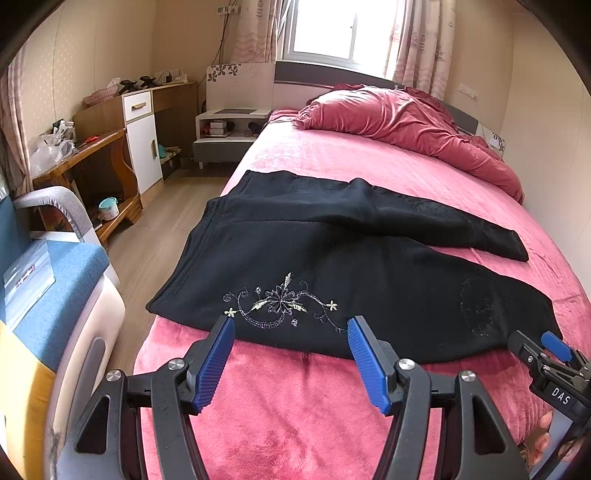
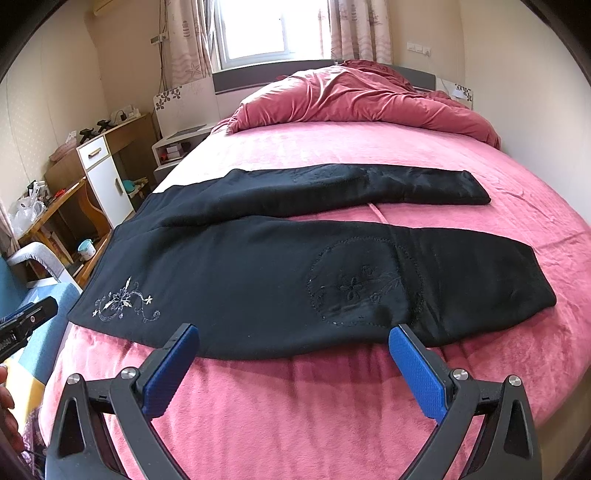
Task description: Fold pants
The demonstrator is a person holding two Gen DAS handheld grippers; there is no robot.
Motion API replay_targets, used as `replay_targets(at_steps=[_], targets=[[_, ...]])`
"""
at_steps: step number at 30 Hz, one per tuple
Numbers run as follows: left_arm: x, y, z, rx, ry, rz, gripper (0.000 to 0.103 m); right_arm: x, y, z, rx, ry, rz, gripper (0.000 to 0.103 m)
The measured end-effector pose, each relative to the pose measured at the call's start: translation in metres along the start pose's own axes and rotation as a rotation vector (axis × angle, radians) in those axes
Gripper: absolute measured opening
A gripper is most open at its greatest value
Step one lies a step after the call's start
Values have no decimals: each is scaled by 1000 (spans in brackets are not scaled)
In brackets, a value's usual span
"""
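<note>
Black pants (image 1: 332, 266) spread flat across the bed (image 1: 332, 155), waistband at its left edge, both legs running toward the right edge — far leg angled away from the near one. Pale floral stitching by the waistband. Left gripper (image 1: 290, 328) hovering over the near hem, fingers wide apart, nothing between them. Right gripper (image 2: 293, 334) likewise released over the near leg. Quilt (image 2: 362, 99) bunched at the head end — possibly over pillows, hard to tell.

Bright blown-out window (image 1: 325, 29) backlight, sharp focus, fisheye-bent edges.
</note>
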State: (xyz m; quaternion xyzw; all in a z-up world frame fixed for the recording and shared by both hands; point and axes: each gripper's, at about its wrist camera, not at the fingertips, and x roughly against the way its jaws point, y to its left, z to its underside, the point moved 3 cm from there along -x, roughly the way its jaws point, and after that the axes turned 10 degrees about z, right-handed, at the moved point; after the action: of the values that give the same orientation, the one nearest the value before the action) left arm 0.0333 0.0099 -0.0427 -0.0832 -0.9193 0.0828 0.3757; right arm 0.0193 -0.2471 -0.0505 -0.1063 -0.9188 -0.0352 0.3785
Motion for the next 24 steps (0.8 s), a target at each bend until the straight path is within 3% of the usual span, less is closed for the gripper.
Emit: replay_targets(at_steps=[11, 12, 14, 16, 20, 24], targets=[[-5, 2, 4, 7, 28, 7, 66, -4, -7, 1, -26, 14, -6, 103], [-8, 4, 5, 15, 39, 20, 68, -5, -9, 2, -31, 18, -12, 103], [-15, 8, 7, 25, 66, 38, 85, -8, -16, 2, -52, 29, -48, 103], [-26, 15, 11, 47, 105, 66, 86, -12, -29, 3, -97, 47, -97, 103], [-48, 49, 14, 168, 167, 97, 86, -29, -81, 9, -254, 118, -141, 103], [-66, 92, 15, 314, 202, 71, 94, -46, -167, 19, -487, 140, -65, 103]])
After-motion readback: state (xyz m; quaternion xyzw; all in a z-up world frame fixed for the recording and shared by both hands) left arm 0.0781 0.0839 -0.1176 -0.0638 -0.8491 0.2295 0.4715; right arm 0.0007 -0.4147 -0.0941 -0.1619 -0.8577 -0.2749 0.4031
